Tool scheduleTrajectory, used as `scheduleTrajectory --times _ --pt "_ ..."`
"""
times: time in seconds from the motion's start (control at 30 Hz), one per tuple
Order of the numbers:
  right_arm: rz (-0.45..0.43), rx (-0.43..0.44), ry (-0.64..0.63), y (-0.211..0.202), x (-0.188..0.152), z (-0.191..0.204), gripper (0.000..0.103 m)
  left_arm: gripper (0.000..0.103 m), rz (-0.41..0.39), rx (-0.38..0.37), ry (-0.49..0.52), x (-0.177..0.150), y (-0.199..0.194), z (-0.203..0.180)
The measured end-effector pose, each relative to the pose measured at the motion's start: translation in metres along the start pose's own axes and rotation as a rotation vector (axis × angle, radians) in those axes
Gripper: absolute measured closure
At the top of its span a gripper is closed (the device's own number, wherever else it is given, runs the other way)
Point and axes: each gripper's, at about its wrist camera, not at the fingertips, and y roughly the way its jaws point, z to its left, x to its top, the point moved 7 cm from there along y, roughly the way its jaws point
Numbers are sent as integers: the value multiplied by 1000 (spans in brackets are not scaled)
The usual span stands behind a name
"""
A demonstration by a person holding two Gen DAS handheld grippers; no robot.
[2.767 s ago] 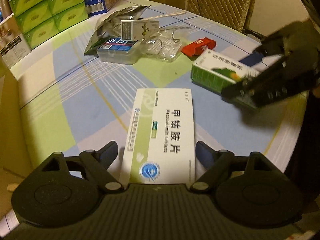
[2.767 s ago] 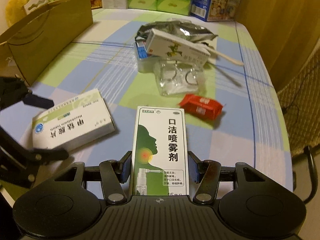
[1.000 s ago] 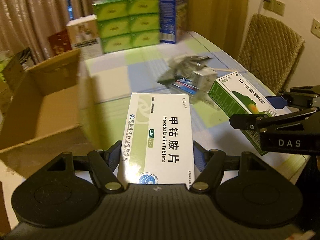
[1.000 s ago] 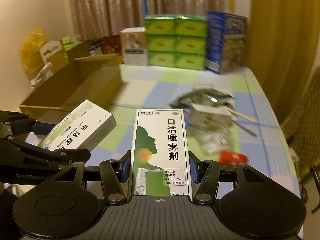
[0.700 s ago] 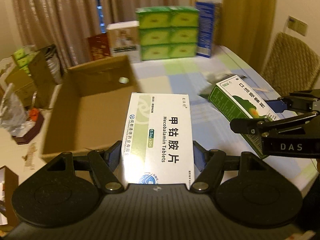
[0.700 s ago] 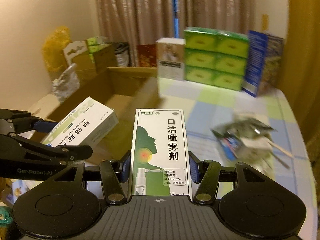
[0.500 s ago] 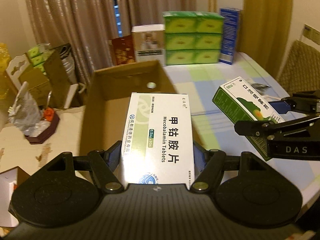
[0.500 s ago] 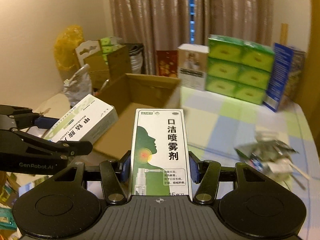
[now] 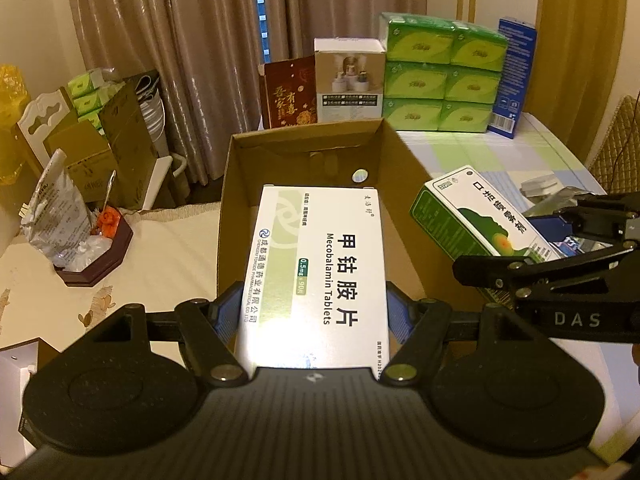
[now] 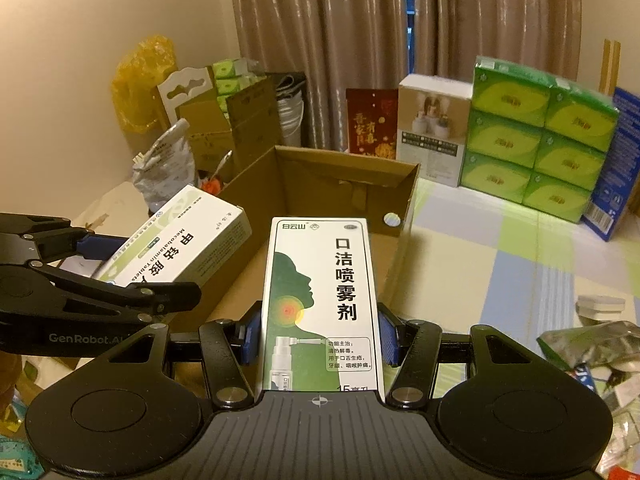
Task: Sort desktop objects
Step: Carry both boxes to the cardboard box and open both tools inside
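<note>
In your left wrist view, your left gripper (image 9: 316, 312) has its jaws clamped on the long sides of the white Mecobalamin tablet box (image 9: 320, 268), which you hold flat above the open cardboard box (image 9: 236, 200). The far end of the tablet box reaches over the carton's inside. To the right, your right gripper (image 9: 532, 240) grips the green spray box (image 9: 480, 216), just beside the carton's right wall and over the checked tablecloth (image 9: 500, 152). Green tissue packs (image 9: 440, 76) are stacked at the table's far end.

In your right wrist view, your right gripper (image 10: 320, 336) is closed tight on the spray box (image 10: 320, 300), pointing at the carton (image 10: 348, 184), whose near right corner lies under the box's front end. At left, your left gripper (image 10: 132, 272) carries the tablet box (image 10: 176, 240), tilted, above the carton's left side. A pile of loose packets (image 10: 592, 344) lies on the tablecloth (image 10: 480, 240) at right.
</note>
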Motion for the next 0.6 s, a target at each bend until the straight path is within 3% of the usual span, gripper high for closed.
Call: scheduleTrajectory --times 0.33,0.6 --pt "17 2 7 20 0 0 50 35 21 -19 -20 -7 27 5" --pt "17 2 4 23 1 3 50 35 18 -1 -17 -12 27 8"
